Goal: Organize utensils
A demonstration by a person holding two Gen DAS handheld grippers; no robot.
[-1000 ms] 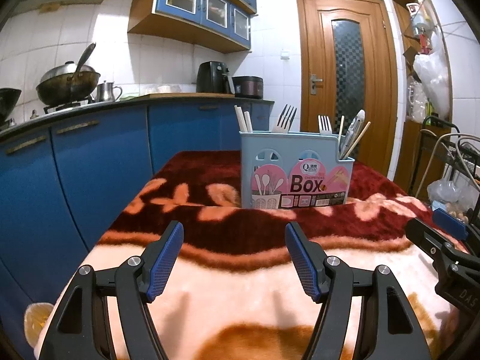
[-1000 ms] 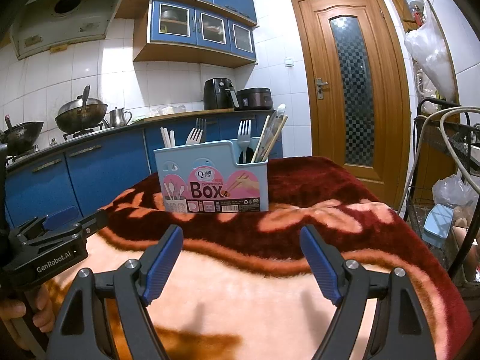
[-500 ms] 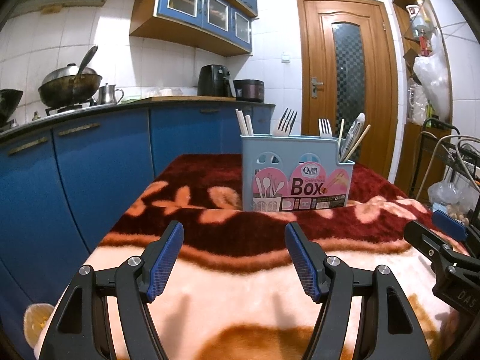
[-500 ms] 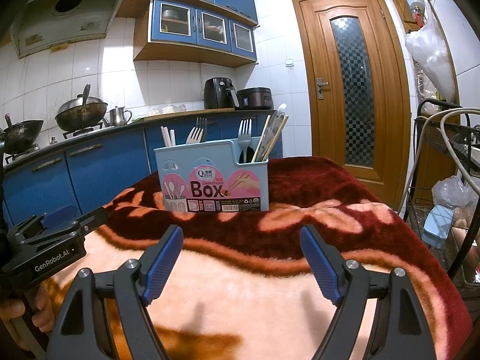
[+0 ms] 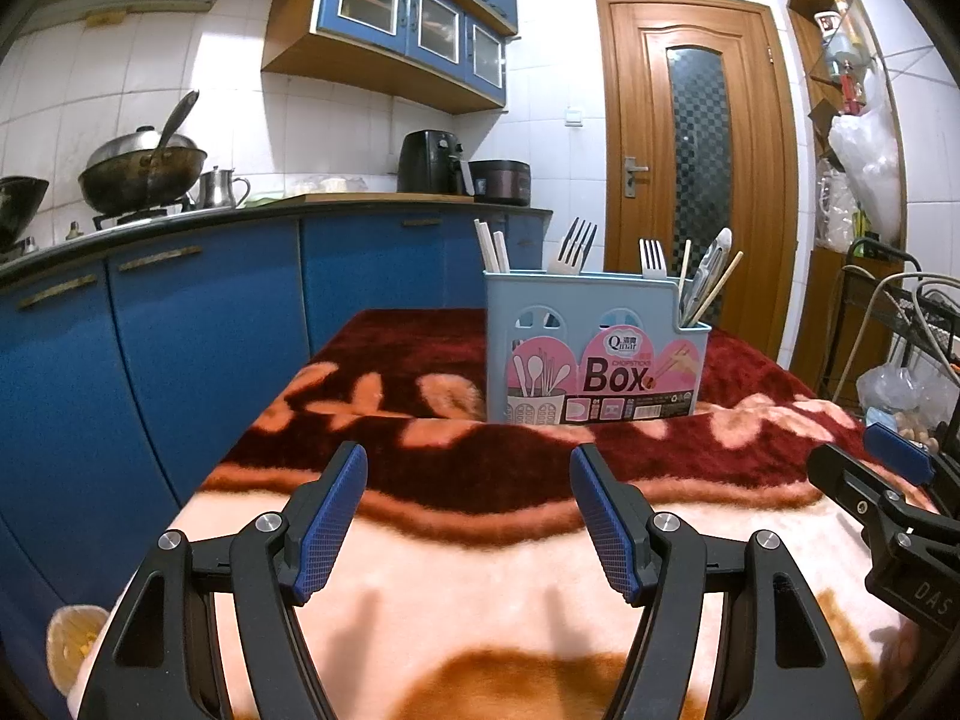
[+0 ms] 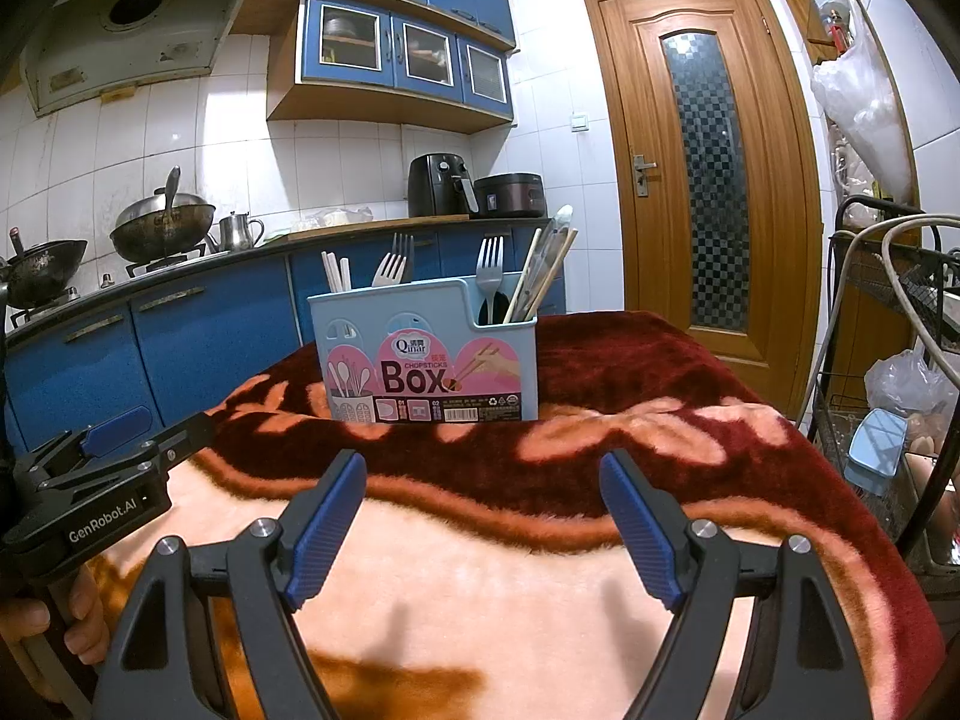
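Note:
A light blue utensil box with a pink "Box" label stands on the blanket-covered table; it also shows in the right wrist view. It holds white chopsticks, forks and wooden chopsticks with a spoon in separate compartments. My left gripper is open and empty, well short of the box. My right gripper is open and empty too, also short of the box. Each gripper shows at the edge of the other's view.
Blue kitchen cabinets run along the left with a wok on the stove. A wooden door stands behind. A wire rack with bags stands at the right of the table.
Both views have shifted only slightly; the grippers stay open and the box and utensils have not moved.

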